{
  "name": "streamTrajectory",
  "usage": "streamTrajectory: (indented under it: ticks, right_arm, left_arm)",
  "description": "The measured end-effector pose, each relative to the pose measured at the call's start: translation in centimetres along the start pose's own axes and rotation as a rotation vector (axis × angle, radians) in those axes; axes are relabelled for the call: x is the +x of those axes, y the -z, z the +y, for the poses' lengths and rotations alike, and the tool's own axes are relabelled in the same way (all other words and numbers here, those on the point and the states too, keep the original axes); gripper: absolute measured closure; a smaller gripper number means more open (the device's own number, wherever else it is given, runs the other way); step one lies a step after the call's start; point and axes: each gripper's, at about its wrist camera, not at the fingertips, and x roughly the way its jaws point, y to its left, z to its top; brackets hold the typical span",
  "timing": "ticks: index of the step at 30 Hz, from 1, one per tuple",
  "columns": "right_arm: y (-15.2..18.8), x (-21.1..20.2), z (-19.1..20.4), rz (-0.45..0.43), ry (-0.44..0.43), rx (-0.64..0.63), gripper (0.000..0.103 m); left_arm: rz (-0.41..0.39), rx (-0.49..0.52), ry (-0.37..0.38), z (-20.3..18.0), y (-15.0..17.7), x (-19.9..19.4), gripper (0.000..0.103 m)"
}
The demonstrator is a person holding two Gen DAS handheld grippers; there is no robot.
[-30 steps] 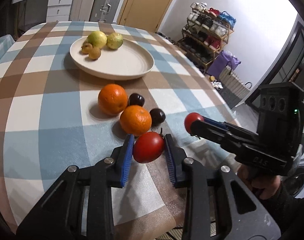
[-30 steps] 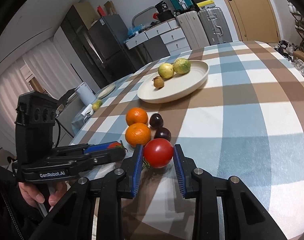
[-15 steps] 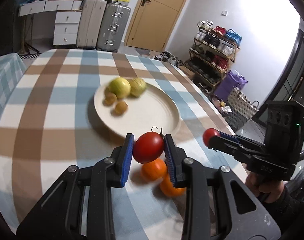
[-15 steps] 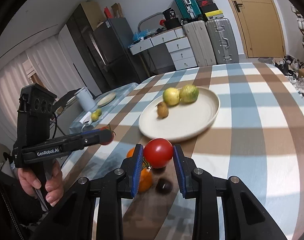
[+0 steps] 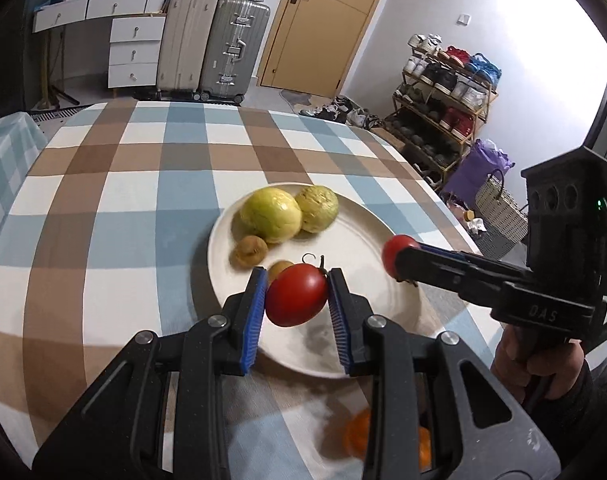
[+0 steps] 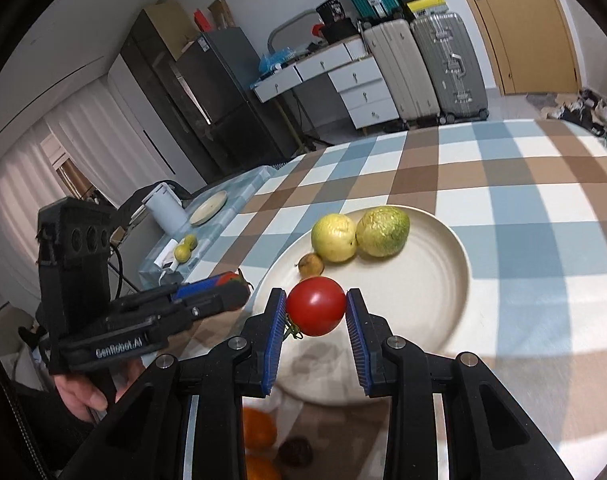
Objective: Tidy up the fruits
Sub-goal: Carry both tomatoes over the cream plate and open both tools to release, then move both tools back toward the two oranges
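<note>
Both hand-held grippers, the left gripper (image 5: pixel 296 300) pinching an oval red tomato (image 5: pixel 297 295) and the right gripper (image 6: pixel 314 312) a round red tomato (image 6: pixel 315 306), have carried them from the checked tablecloth's near edge over the cream round plate (image 5: pixel 367 236), ready for release.

I have carried both tomatoes off the table: my left tool (image 5: pixel 294 302) and my right tool (image 6: pixel 315 312) now hang over the plate (image 5: pixel 387 300), the oranges (image 6: pixel 257 428) left behind below.
</note>
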Motion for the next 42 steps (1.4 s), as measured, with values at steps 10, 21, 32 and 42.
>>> streamTrajectory:
  ticks: [10,21,32,42]
  right_arm:
    - [-2.9,5.7,-1.5,0.077,-0.002,0.010,0.072]
    - [-3.0,8.4,-2.2,0.122,-0.019,0.016,0.072]
    - [-2.9,8.9,-2.9,0.127,0.010,0.046,0.071]
    - [-3.1,6.9,-2.1,0.073,-0.003,0.040,0.052]
  left_arm:
    - [0.010,-0.007,-0.011,2.3,-1.3,2.6,0.075]
    - [0.037,0.007,-0.021,2.8,-1.1,4.3,0.075]
    - [0.048,0.002,-0.042,2.9,-1.0,4.9,0.075]
    - [0.003,-0.003,-0.049,2.7,-1.0,3.0,0.056]
